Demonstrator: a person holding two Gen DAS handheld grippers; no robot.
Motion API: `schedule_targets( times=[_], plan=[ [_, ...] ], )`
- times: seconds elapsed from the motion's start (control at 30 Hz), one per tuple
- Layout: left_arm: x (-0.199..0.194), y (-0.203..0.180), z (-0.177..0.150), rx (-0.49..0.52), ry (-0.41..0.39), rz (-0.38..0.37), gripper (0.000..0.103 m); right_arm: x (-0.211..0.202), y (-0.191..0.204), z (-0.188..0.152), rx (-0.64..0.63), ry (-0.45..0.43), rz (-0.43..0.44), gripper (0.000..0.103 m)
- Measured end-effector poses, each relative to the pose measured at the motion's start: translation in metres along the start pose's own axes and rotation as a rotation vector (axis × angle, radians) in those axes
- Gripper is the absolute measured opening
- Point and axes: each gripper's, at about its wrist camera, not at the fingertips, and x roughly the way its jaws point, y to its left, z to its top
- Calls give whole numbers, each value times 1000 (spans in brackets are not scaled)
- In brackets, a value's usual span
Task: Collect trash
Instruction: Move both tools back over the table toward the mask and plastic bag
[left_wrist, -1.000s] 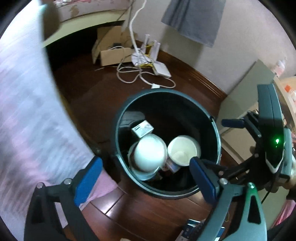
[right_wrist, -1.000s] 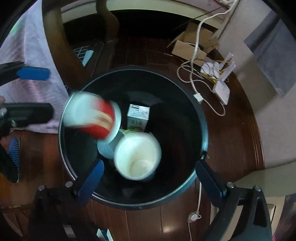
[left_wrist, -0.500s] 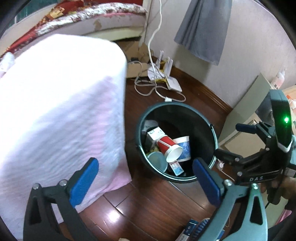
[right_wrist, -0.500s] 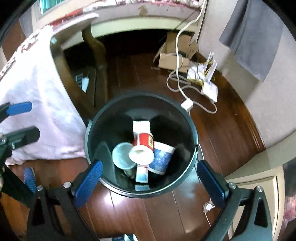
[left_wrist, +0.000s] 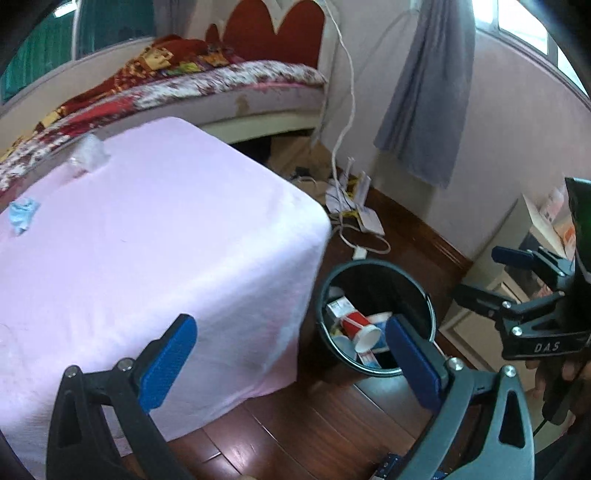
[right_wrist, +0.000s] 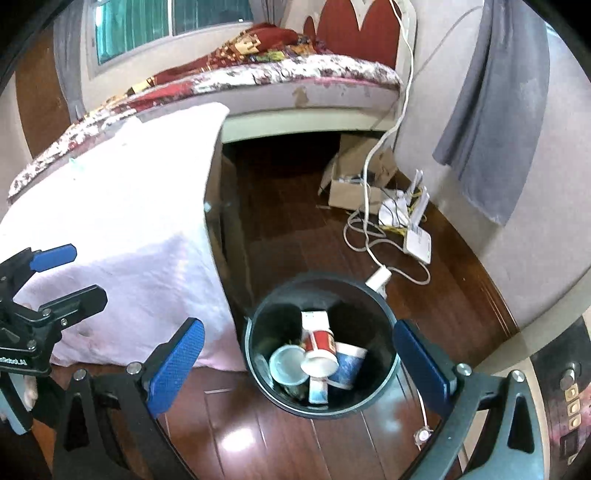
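Dark wood floor, floral bed, pink-draped table, perhaps grey curtain

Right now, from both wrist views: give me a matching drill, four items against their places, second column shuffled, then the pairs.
Items:
1. red paper cup
2. blue crumpled scrap
3. white router
4. cardboard box

Places:
A. on the pink cloth-covered table
B. on the floor by the wall, with cables around it
C. inside the black trash bin
D. on the floor at the edge of the bed

Pairs: 1-C, 2-A, 3-B, 4-D
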Motion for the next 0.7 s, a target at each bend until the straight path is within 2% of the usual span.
schedule_targets(
  times=[0.33, 0.7],
  plan=[
    [-25, 41, 12, -57, -75, 87, 102, -5, 51, 40, -63, -59, 55, 103],
    [-46, 103, 11, -154, -116, 184, 102, 1, 108, 76, -107, -100, 120, 103]
  ],
)
